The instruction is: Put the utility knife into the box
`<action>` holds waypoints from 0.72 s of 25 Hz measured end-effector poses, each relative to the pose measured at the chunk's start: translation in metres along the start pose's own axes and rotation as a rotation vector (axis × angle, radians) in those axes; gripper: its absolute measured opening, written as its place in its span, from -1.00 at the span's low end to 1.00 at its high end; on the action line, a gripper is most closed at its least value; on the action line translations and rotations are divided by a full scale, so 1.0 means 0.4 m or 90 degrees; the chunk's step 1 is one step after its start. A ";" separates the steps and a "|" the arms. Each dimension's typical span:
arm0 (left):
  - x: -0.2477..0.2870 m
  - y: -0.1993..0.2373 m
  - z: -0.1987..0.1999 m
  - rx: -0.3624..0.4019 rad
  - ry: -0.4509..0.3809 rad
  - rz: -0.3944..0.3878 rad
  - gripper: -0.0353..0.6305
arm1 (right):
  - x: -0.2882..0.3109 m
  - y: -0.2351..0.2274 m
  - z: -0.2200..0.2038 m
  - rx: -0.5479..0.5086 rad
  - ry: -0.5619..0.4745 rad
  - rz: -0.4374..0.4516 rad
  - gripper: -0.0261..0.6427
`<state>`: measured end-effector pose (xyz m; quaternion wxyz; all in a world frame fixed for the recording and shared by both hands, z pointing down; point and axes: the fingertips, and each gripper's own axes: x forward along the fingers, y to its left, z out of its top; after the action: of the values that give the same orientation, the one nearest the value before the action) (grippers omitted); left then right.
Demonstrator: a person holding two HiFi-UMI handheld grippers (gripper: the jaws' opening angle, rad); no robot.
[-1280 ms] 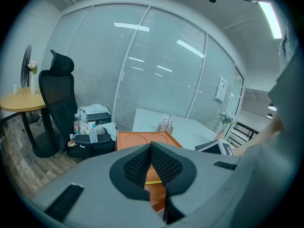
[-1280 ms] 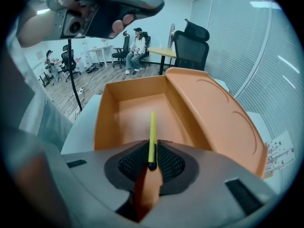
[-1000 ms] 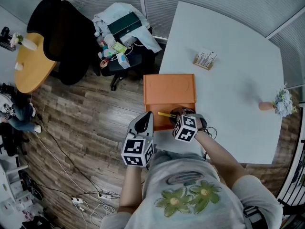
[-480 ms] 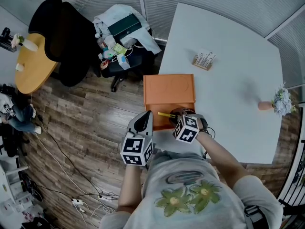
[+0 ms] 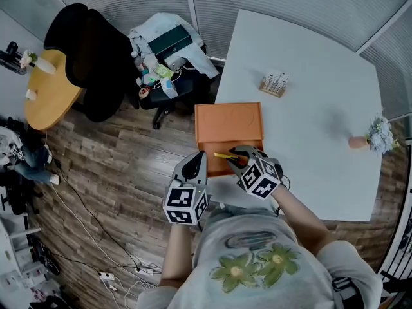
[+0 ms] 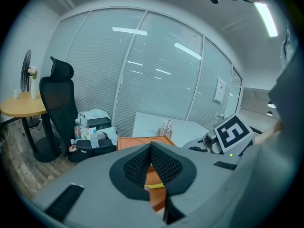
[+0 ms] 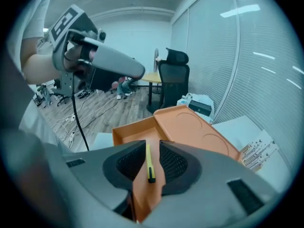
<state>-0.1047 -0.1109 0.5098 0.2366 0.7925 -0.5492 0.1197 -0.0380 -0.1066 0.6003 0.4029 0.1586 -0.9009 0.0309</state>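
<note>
The slim yellow utility knife (image 7: 148, 164) is shown lying lengthwise between the parted jaws of the right claw (image 7: 152, 148), within the open orange box (image 7: 137, 127); the left claw (image 6: 151, 148) is closed, empty.

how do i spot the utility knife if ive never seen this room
Find the white table; an open orange box sits at its near left edge. In the box's near half lies the utility knife: slim, yellow, black-tipped, the only yellow thing there.
</note>
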 end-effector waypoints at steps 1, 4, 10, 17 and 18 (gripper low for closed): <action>-0.003 -0.002 0.000 0.000 -0.001 0.000 -0.89 | -0.012 -0.003 0.013 0.011 -0.015 -0.005 -0.64; -0.013 -0.010 0.002 0.001 -0.005 0.001 -0.89 | -0.055 -0.010 0.055 0.071 -0.077 -0.015 -0.66; -0.030 -0.025 0.005 0.005 -0.015 0.004 -0.89 | -0.148 -0.039 0.119 0.142 -0.182 -0.046 -0.67; -0.056 -0.038 0.016 0.006 -0.028 0.003 -0.89 | -0.225 -0.053 0.159 0.158 -0.239 -0.097 -0.78; -0.058 -0.040 0.017 0.007 -0.030 0.002 -0.89 | -0.233 -0.054 0.162 0.158 -0.244 -0.104 -0.85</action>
<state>-0.0990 -0.0910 0.4895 0.2192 0.7954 -0.5553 0.1044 -0.0193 -0.1147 0.4865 0.2028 0.2819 -0.9345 0.0781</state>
